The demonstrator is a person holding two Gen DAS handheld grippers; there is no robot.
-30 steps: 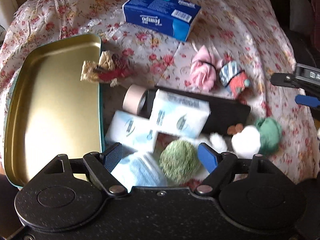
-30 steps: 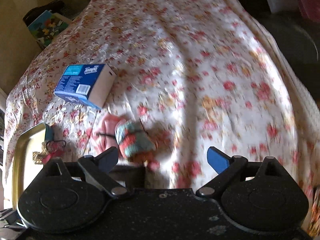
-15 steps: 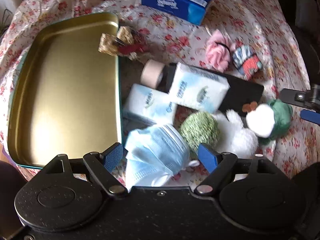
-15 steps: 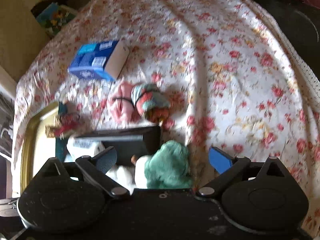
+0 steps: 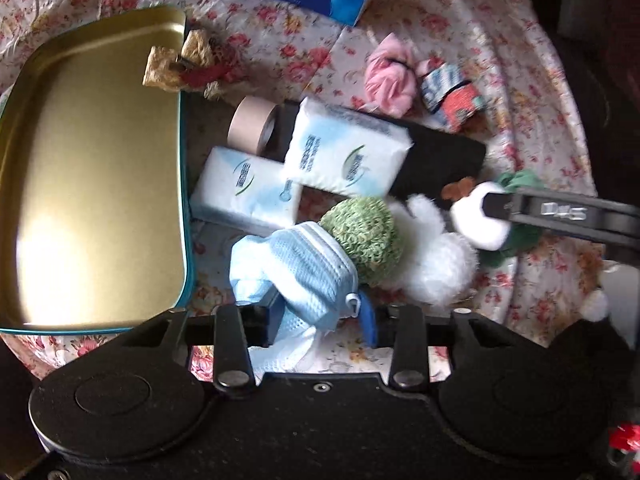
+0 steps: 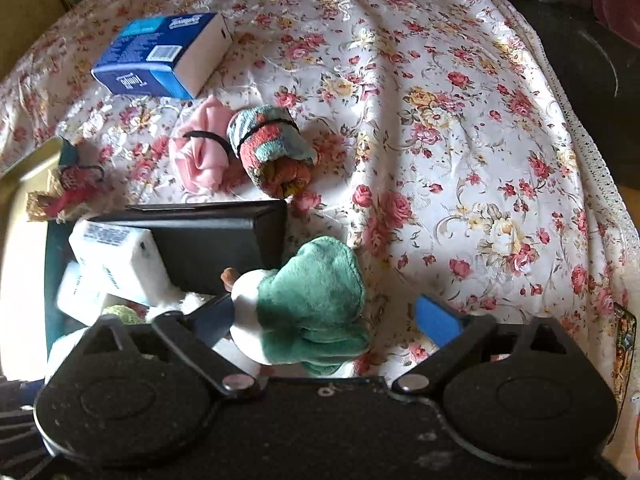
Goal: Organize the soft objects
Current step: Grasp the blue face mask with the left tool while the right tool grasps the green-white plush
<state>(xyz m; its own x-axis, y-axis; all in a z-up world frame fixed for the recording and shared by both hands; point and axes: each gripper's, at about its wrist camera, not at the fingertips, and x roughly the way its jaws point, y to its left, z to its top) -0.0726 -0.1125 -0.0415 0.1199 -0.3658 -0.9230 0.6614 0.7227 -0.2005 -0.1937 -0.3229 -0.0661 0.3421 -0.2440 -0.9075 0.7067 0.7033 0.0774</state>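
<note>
My left gripper (image 5: 322,318) is shut on a light blue face mask (image 5: 298,272), low over the floral cloth beside a green knitted ball (image 5: 366,238). My right gripper (image 6: 326,316) is open around a white plush toy with a green hood (image 6: 310,300); the toy lies between its fingers, and the right gripper's finger (image 5: 560,214) shows over the toy (image 5: 478,222) in the left wrist view. Two white tissue packs (image 5: 348,152) (image 5: 248,192), a pink cloth bundle (image 5: 388,76) and a striped rolled sock (image 6: 272,148) lie nearby.
An open gold tin tray (image 5: 80,168) sits left, with a small straw doll (image 5: 188,66) at its top corner. A tape roll (image 5: 252,126), a black flat case (image 6: 212,236) and a blue tissue box (image 6: 164,54) lie on the floral cloth (image 6: 460,140).
My left gripper has closed on the face mask. My right gripper has moved down and forward, so the green-hooded toy now sits between its open fingers.
</note>
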